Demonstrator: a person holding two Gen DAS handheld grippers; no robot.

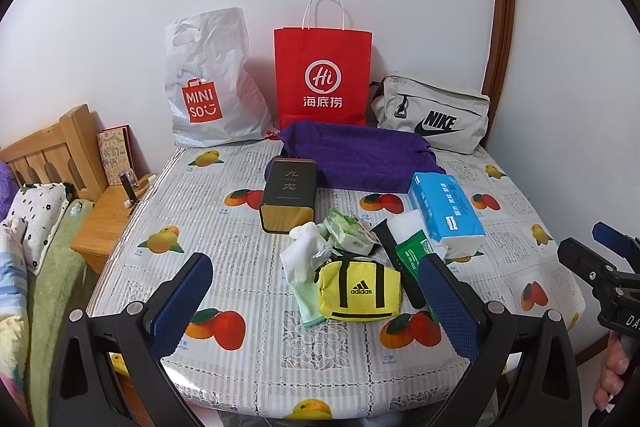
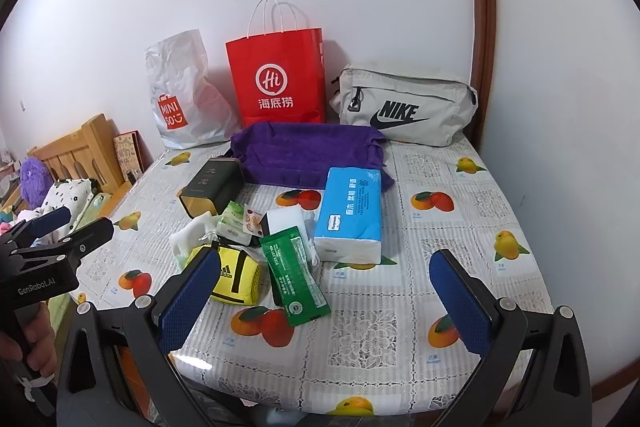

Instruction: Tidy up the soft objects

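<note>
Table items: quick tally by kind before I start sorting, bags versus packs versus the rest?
Standing bags: 3, Miniso bag, red paper bag, Nike bag
Pouches: 1, yellow Adidas pouch
Towels: 1, purple towel
Tissue packs: 1, blue tissue pack
Tins: 1, black tin
Total: 7; the small central heap is uncounted.

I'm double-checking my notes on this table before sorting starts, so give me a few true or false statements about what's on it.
1. The red paper bag stands upright against the wall. True.
2. The left gripper has its jaws shut on the yellow pouch. False: both grippers are open and empty.
3. The blue tissue pack lies inside the grey Nike bag. False: it lies on the table.
4. The purple towel lies in front of the red bag. True.
</note>
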